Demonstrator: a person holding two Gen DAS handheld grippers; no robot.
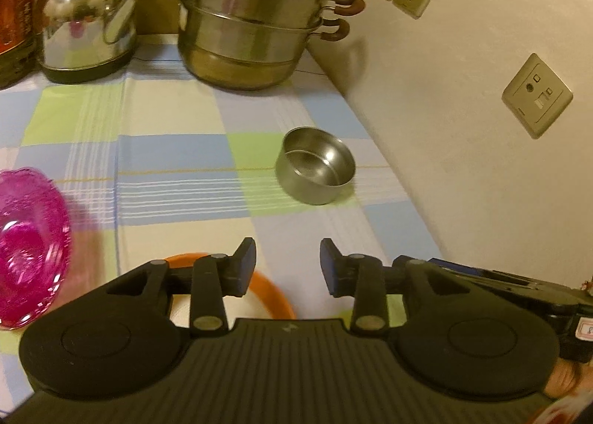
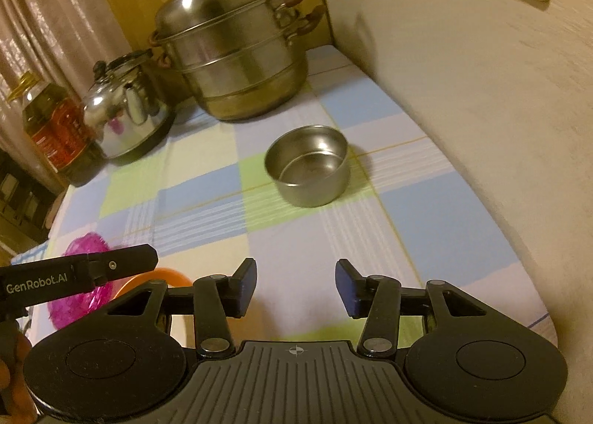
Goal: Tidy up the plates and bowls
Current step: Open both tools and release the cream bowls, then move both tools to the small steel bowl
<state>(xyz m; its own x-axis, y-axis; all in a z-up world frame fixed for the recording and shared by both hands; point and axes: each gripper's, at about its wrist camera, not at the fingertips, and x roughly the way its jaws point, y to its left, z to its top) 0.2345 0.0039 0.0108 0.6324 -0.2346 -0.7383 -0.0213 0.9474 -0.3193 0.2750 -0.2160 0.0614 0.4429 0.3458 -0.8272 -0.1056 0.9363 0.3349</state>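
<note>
A small steel bowl (image 1: pixel 315 170) stands upright on the checked tablecloth, ahead of both grippers; it also shows in the right wrist view (image 2: pixel 308 170). A pink glass bowl (image 1: pixel 27 246) sits at the left, also in the right wrist view (image 2: pixel 83 296). An orange-rimmed plate (image 1: pixel 272 292) lies under my left gripper's left finger, partly hidden; its rim shows in the right wrist view (image 2: pixel 168 275). My left gripper (image 1: pixel 288 268) is open and empty above the cloth. My right gripper (image 2: pixel 295 287) is open and empty, to the right of the left one.
A large stacked steamer pot (image 1: pixel 255 12) and a steel kettle (image 1: pixel 87 16) stand at the back, with an oil bottle (image 1: pixel 15 9) at the far left. The wall (image 1: pixel 481 109) with sockets runs along the table's right edge.
</note>
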